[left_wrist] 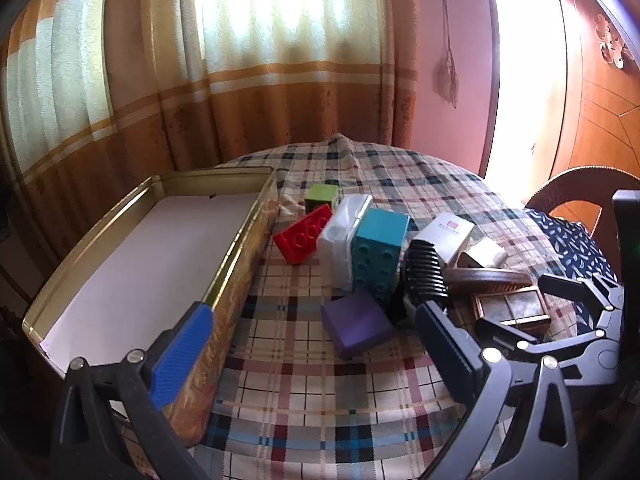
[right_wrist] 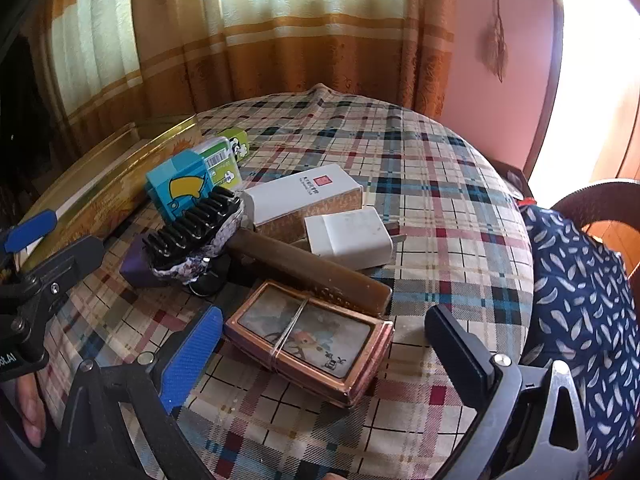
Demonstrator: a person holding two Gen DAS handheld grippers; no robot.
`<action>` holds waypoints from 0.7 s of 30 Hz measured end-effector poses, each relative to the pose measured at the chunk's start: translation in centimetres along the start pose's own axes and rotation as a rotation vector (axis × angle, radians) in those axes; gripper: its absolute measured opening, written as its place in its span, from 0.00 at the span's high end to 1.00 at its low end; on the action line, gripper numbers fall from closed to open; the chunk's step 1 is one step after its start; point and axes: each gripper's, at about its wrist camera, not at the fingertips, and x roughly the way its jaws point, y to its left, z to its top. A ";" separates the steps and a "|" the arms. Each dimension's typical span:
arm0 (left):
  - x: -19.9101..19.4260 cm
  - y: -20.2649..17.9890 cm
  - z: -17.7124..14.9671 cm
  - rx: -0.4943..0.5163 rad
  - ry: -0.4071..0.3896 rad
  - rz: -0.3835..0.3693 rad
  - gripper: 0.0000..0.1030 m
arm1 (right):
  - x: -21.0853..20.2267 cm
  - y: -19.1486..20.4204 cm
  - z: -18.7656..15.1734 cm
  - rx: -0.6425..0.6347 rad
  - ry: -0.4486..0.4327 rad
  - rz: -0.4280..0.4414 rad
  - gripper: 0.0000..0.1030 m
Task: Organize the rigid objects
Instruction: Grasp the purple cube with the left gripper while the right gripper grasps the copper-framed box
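Table: round top under a plaid cloth [right_wrist: 420, 168] filled the middle of both views; the clutter sat in its lower left part.
Tin: a long gold tin [left_wrist: 240, 264], lid off and empty, lay at left of the left-wrist view, probably the bin for sorting.
Pile: red brick [left_wrist: 302, 236], teal block [left_wrist: 378, 246], purple block [left_wrist: 356, 326] and black comb [left_wrist: 426, 276] were heaped centre frame, just beside the tin, none inside it yet.
Right-wrist extras: showed the copper-framed case [right_wrist: 308, 340], white charger [right_wrist: 350, 238] and white carton [right_wrist: 300, 196] clearly; the tin was only a sliver at left.
Left gripper [left_wrist: 316, 364]: spread wide, holding nothing, low over bare cloth near the purple block.
Right gripper [right_wrist: 324, 360]: spread wide, straddling the copper-framed case without touching it, likely the first pick.
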 end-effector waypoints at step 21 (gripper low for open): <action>2.1 -2.0 -0.4 0.054 0.107 -0.080 0.24 | 0.1 -0.8 0.2 0.013 -0.053 0.116 0.23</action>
